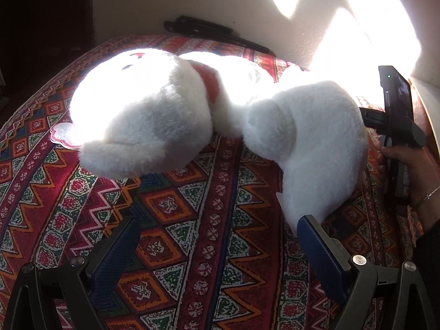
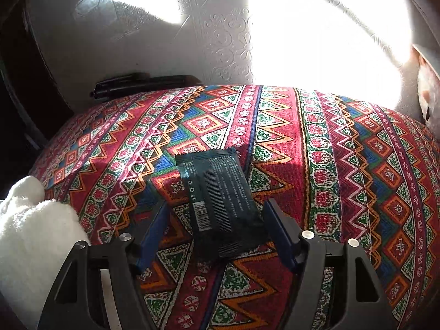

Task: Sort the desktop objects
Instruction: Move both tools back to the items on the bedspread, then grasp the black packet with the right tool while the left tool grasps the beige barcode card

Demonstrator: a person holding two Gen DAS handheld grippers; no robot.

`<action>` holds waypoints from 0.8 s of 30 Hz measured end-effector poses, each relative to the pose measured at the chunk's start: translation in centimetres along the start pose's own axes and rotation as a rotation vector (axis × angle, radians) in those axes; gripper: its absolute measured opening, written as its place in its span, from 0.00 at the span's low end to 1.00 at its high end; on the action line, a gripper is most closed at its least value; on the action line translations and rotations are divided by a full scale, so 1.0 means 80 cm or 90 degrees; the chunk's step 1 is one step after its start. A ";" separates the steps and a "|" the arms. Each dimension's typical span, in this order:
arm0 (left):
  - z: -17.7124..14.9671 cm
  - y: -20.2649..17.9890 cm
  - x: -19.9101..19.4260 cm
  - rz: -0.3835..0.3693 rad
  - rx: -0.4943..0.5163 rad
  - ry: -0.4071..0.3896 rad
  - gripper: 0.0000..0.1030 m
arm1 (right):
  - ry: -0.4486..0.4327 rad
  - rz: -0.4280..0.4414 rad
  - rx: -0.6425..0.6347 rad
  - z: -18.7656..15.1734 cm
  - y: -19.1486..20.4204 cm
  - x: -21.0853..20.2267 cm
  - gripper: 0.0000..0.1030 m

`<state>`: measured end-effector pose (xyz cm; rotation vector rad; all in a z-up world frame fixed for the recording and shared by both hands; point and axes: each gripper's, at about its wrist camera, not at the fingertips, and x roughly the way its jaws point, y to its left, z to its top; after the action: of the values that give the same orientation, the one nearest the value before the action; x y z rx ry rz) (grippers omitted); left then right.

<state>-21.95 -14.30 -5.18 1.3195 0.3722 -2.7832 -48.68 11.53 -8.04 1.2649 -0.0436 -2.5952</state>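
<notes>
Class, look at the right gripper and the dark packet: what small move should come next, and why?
Probably close the right gripper on the dark packet: its fingers are open on either side of the packet, which lies flat on the patterned cloth, not yet gripped.

White plush toy (image 1: 192, 110) with a red collar lies on its side on the patterned tablecloth (image 1: 192, 233), head toward the left, body and one leg extending right; a pale flower-shaped tag sits at its head. Upper surfaces are washed out by sunlight. Dark foil packet (image 2: 220, 200), back face up with barcode and fine print, lies flat, slightly skewed, well apart from the toy.
</notes>
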 end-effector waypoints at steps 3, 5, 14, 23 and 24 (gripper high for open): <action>-0.003 -0.005 -0.001 0.000 0.004 0.000 0.93 | -0.008 -0.027 -0.024 -0.014 0.006 -0.015 0.44; -0.005 -0.010 -0.004 0.000 0.010 -0.005 0.93 | -0.015 -0.028 -0.018 -0.033 0.008 -0.046 0.44; -0.001 -0.013 -0.053 0.005 0.043 -0.062 0.93 | -0.047 -0.031 0.010 -0.118 0.016 -0.188 0.44; 0.008 0.202 -0.111 0.118 0.011 -0.066 0.95 | -0.120 -0.010 -0.083 -0.222 0.076 -0.377 0.44; 0.003 0.234 -0.107 0.109 -0.007 -0.051 0.95 | -0.127 -0.013 -0.099 -0.231 0.084 -0.393 0.44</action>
<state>-14.11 -33.09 -2.17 1.1741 0.2564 -2.6777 -14.28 14.05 5.62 0.9569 0.1328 -2.6737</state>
